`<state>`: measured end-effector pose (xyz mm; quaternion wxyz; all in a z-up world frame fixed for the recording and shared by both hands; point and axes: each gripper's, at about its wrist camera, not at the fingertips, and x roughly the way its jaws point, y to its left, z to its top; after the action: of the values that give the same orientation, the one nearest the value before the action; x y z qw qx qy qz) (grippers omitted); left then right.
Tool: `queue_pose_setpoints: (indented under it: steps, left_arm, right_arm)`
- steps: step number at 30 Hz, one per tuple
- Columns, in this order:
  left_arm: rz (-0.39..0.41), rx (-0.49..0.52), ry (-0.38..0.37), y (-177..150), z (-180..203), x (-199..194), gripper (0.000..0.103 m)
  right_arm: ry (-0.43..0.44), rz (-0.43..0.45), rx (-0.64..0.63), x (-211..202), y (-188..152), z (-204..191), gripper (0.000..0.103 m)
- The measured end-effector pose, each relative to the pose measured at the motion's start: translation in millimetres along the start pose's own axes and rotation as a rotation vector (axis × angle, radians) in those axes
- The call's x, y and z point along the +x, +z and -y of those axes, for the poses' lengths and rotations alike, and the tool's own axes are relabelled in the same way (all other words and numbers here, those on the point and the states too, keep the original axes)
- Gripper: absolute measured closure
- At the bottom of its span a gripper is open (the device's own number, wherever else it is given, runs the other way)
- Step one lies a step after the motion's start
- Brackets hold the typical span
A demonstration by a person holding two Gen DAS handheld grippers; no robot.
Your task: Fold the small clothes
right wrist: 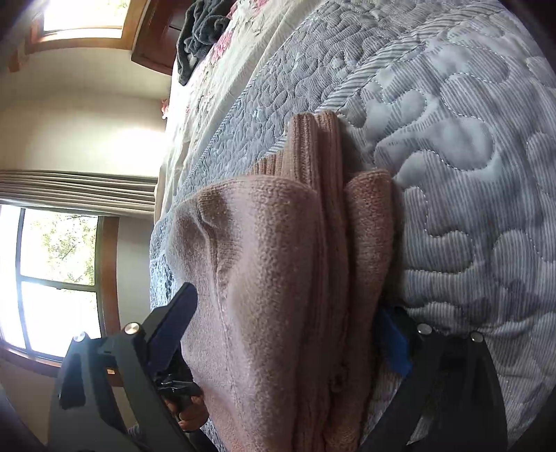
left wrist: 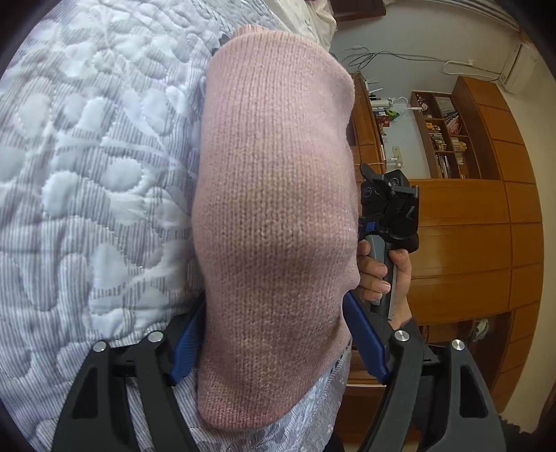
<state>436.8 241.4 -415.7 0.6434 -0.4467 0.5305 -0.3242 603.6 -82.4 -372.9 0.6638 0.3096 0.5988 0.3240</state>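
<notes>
Pink knitwear (left wrist: 274, 215) fills the middle of both your views, a folded bundle lying on the grey-and-white quilted bedspread (left wrist: 87, 167). From your left gripper (left wrist: 278, 347) the knit bulges between the two blue pads (left wrist: 365, 340), which stand wide on either side of it; the fingers look spread around the bundle, with fabric against the left pad and a narrow gap at the right one. From your right gripper (right wrist: 288, 333) you see the stacked layers of the same garment (right wrist: 278, 278) edge-on, several folds deep, again sitting between spread blue pads (right wrist: 173, 323); whether those pads press the cloth I cannot tell.

Beyond the bundle in your left view, your other hand (left wrist: 378, 274) holds the right tool's handle just beside the knit, with wooden cabinets (left wrist: 469, 243) and a bookshelf (left wrist: 444, 139) behind. In your right view a dark towel (right wrist: 201, 31) lies far up the bed on a floral sheet (right wrist: 226, 59), well apart from the garment, and a window (right wrist: 52, 278) lies to the left.
</notes>
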Motion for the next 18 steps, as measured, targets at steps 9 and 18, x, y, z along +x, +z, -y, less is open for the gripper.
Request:
queue_pose_setpoints:
  steps: [9, 18]
  left_arm:
    - [0.010, -0.021, 0.141, 0.1, 20.5, 6.1, 0.055]
    - [0.015, 0.016, 0.226, 2.4, 56.5, -11.6, 0.069]
  right_arm:
    - [0.022, 0.054, 0.012, -2.6, -6.4, -3.0, 0.053]
    - [0.045, 0.105, 0.006, -16.6, -21.5, -36.7, 0.057]
